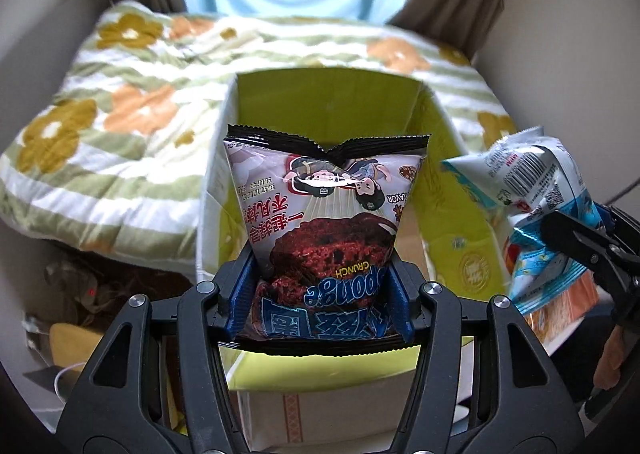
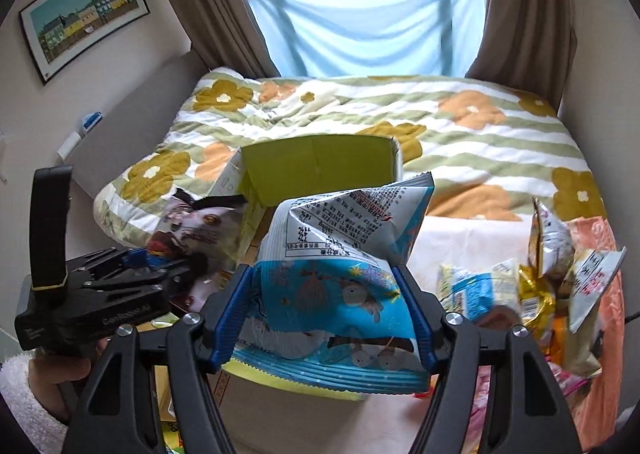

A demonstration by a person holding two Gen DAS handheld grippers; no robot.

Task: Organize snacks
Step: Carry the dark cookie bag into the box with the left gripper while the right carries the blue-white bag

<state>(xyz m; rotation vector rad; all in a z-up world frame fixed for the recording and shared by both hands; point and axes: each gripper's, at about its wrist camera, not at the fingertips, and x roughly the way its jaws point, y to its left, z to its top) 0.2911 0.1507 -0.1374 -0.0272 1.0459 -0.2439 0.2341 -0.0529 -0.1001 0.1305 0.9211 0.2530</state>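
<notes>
My left gripper (image 1: 322, 290) is shut on a grey-and-dark Sponge Crunch chocolate snack bag (image 1: 324, 213), held upright over the open green cardboard box (image 1: 460, 189). My right gripper (image 2: 326, 306) is shut on a blue-and-white snack bag (image 2: 340, 266), held just right of the box (image 2: 316, 165). The blue bag also shows at the right of the left wrist view (image 1: 536, 209). The left gripper with its bag shows at the left of the right wrist view (image 2: 160, 266).
A flowered striped quilt (image 2: 460, 133) covers the bed behind the box. Several loose snack packets (image 2: 548, 278) lie on an orange cloth at the right. Curtains and a window stand behind. A framed picture (image 2: 84, 17) hangs at the left.
</notes>
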